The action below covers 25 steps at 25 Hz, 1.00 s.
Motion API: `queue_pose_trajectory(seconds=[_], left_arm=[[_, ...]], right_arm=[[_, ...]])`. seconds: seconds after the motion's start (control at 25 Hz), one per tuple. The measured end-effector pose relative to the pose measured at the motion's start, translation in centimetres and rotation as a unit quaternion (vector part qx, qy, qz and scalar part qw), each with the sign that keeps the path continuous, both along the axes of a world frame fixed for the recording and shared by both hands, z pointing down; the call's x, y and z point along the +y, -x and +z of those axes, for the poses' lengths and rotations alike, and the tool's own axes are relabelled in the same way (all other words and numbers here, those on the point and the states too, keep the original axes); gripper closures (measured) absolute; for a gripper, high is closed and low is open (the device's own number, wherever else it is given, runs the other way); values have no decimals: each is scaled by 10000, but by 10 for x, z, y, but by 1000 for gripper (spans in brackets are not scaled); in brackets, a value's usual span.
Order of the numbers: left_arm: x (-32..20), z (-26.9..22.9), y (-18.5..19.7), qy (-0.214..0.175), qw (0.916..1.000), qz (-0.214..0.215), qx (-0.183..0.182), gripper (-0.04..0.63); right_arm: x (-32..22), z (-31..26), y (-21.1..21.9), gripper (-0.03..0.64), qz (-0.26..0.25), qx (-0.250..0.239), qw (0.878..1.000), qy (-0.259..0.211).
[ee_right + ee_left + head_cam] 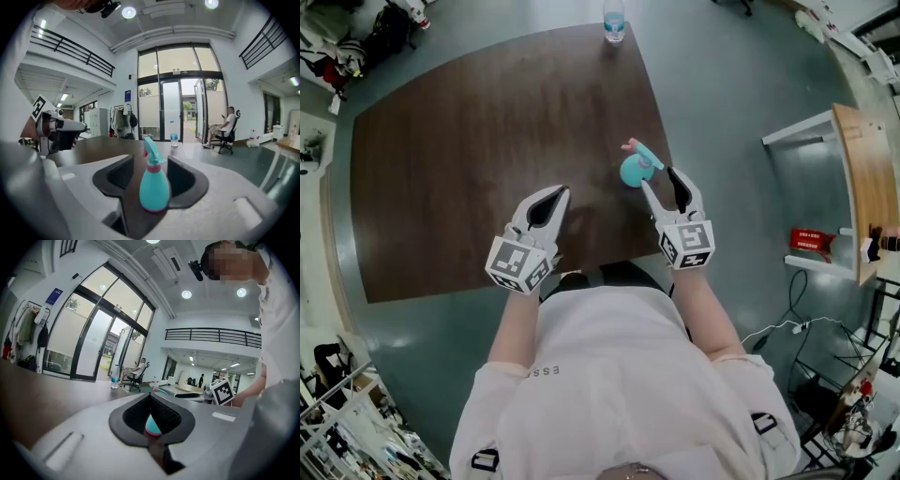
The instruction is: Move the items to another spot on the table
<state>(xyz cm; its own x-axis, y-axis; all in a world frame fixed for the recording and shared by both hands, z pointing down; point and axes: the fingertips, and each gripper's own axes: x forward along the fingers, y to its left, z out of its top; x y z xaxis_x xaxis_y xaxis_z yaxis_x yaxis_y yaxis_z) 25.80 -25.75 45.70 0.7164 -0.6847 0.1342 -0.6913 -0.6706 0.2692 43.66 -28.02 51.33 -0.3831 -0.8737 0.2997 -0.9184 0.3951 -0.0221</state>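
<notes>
A teal spray bottle (636,169) with a pink trigger stands upright on the brown table (469,169), near its right edge. My right gripper (659,178) is open around it. In the right gripper view the bottle (153,187) stands between the two pads (117,176) with a gap on each side. My left gripper (561,193) hovers over the table left of the bottle, its jaws shut with nothing in them. In the left gripper view, a sliver of the bottle (152,425) shows through the gap behind the joined fingertips (150,395).
A clear water bottle (614,23) stands at the table's far edge. To the right of the table, over the grey floor, is a wooden shelf unit (862,178) with a red box (811,241) beside it. A person sits on an office chair (227,129) by the glass doors.
</notes>
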Motion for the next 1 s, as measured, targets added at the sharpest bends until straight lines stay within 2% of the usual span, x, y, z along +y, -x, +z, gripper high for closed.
queue_pose_trajectory(seconds=[0.12, 0.24, 0.44, 0.6, 0.84, 1.0], left_arm=[[20, -2, 10, -69, 9995, 297, -98, 578], [41, 0, 25, -57, 9984, 546, -120, 578], [77, 7, 45, -156, 9945, 940, -427, 578], [98, 2, 58, -212, 9954, 867, -357, 578], [136, -11, 71, -493, 9953, 744, -388, 578], [174, -16, 77, -505, 9976, 370, -309, 578]], right_arm=[[29, -5, -3, 624, 426, 87, 9991, 14], [58, -14, 13, 624, 512, 97, 9986, -91], [104, -23, 50, 624, 511, 66, 9984, -243], [134, -23, 74, 624, 323, -15, 9992, -248], [170, -28, 104, 624, -16, -101, 9995, -313], [208, -32, 128, 624, -760, -284, 9960, -362]])
